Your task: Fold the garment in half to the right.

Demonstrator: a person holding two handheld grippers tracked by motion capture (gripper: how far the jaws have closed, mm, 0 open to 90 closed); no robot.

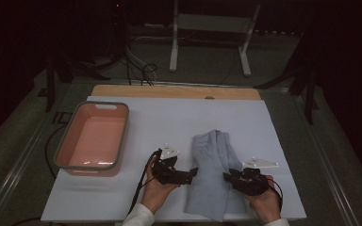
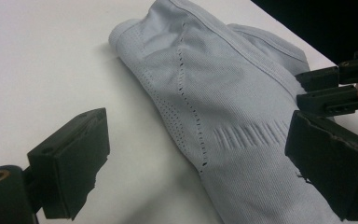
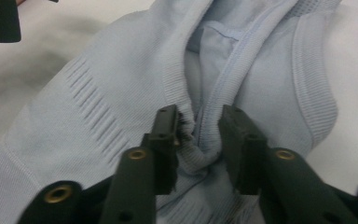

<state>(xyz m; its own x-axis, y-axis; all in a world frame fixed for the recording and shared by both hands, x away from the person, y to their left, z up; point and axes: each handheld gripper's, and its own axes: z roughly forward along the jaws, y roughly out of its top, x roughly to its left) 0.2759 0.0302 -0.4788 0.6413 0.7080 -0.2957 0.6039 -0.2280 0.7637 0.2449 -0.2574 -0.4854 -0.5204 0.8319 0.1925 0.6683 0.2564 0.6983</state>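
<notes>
The grey garment [image 1: 214, 172] lay lengthwise, near to far, between the grippers. The right gripper [image 3: 198, 135] apparently pinched its bunched hem; the left gripper [image 2: 200, 163] stood open at its left edge.

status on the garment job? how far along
Done: the grey-blue garment lies folded into a long strip on the white table. In hand: the right gripper pinches a bunched seam of it; the left gripper stands open at its other edge. Left: by my guess, further folding and a move to the empty pink bin.
</notes>
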